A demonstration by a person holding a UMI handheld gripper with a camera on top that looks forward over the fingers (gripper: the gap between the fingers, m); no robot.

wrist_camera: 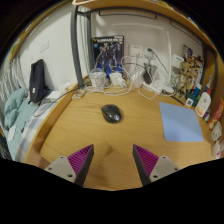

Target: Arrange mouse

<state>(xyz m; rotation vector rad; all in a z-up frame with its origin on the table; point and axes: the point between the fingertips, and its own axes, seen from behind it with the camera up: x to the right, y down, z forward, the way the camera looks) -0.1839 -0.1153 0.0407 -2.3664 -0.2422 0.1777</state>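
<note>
A dark grey mouse (pixel 111 113) lies on the wooden desk (pixel 100 135), a little left of a light blue mouse mat (pixel 182 123). My gripper (pixel 112 160) hovers over the near part of the desk, well short of the mouse. Its two fingers with magenta pads (pixel 82 158) stand wide apart with only bare desk between them. The mouse is beyond the fingers, roughly in line with the gap.
At the back of the desk stand a boxed figure (pixel 107 50), small bottles (pixel 105 78), white cables (pixel 150 88) and toys at the right (pixel 192 95). A black bag (pixel 38 80) leans at the left.
</note>
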